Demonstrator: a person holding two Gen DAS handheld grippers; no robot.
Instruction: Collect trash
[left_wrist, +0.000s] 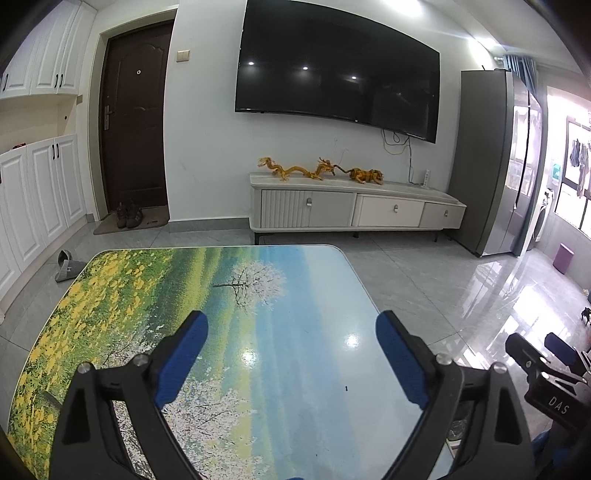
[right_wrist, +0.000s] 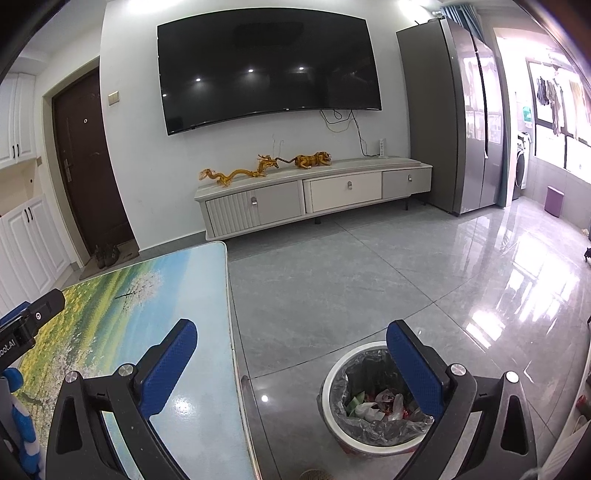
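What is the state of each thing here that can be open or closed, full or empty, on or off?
left gripper: open, holds nothing
right gripper: open, holds nothing
trash bin: lined with a bag, partly filled with wrappers
TV: off, dark screen
front door: closed
cabinet drawers: closed
fridge: closed

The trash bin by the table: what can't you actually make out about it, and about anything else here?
- Trash bin, right wrist view: the right gripper's blue finger covers part of its contents, and the crumpled wrappers are too jumbled to identify.
- Same bin, left wrist view: almost wholly hidden behind the left gripper.
- Table: near edge cut off by the frame in both views.
- Small dark speck on the table: too small to identify.
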